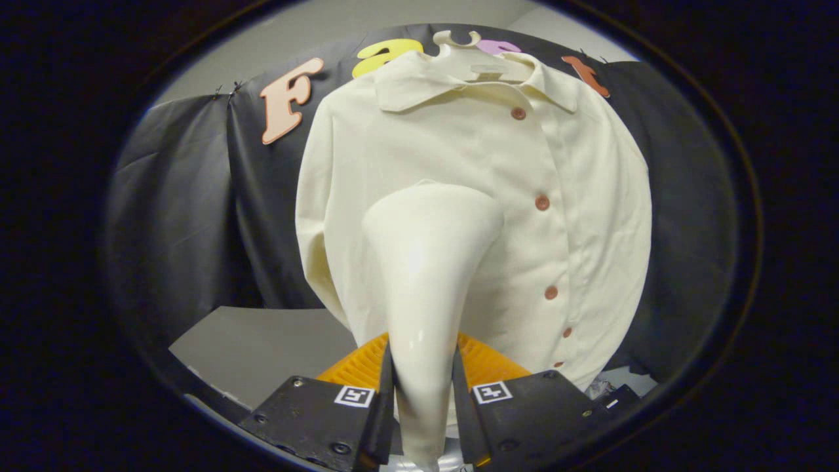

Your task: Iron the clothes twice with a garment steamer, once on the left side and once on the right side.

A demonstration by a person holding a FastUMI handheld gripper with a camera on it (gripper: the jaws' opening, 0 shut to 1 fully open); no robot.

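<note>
1. No brand or readable writing shows on the garment steamer (426,275) or the shirt (485,216); each finger of the gripper (423,393) carries a small square black-and-white marker, one on the left finger (354,396) and one on the right; these are patterns, not words.
2. The gripper points forward and slightly up at the shirt front; its two fingers are closed to a narrow gap and both press on the steamer's handle, one on each side.
3. The steamer's long axis runs straight ahead from between the fingers; the narrow handle sits in the grip and the body widens to a broad head at the far end; the head lies against, or just in front of, the shirt's front panel, beside the row of brown buttons (542,202); contact cannot be confirmed.
4. The shirt is cream, buttoned, collar up, hanging on a pale hanger (459,40) before the black cloth wall (196,216).
5. An orange ribbed object (357,364) lies just beyond the fingers, below the shirt hem; a grey bench (262,347) lies beyond it.
</note>
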